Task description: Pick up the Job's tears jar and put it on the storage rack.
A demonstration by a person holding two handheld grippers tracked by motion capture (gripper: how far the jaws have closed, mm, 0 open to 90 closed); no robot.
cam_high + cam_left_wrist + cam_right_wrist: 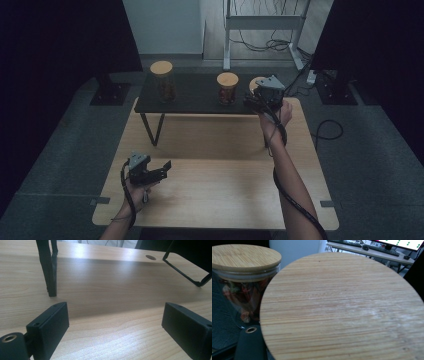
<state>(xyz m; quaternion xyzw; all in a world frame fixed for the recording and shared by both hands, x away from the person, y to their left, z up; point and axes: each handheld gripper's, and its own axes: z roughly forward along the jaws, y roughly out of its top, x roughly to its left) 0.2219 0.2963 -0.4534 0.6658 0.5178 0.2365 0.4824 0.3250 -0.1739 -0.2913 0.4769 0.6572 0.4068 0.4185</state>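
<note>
Three glass jars with bamboo lids stand on a low black shelf at the far side of the wooden table: one at the left, one in the middle, and one at the right end. My right gripper is at the right jar. In the right gripper view its lid is close up and hides the pads; one finger lies beside the glass under it, so the jaws read as shut on this jar. The middle jar stands behind. My left gripper hovers open over bare table.
The shelf's black legs stand on the table ahead of the left gripper. Behind the table are a white desk frame and loose cables. Black stands flank the table on grey carpet.
</note>
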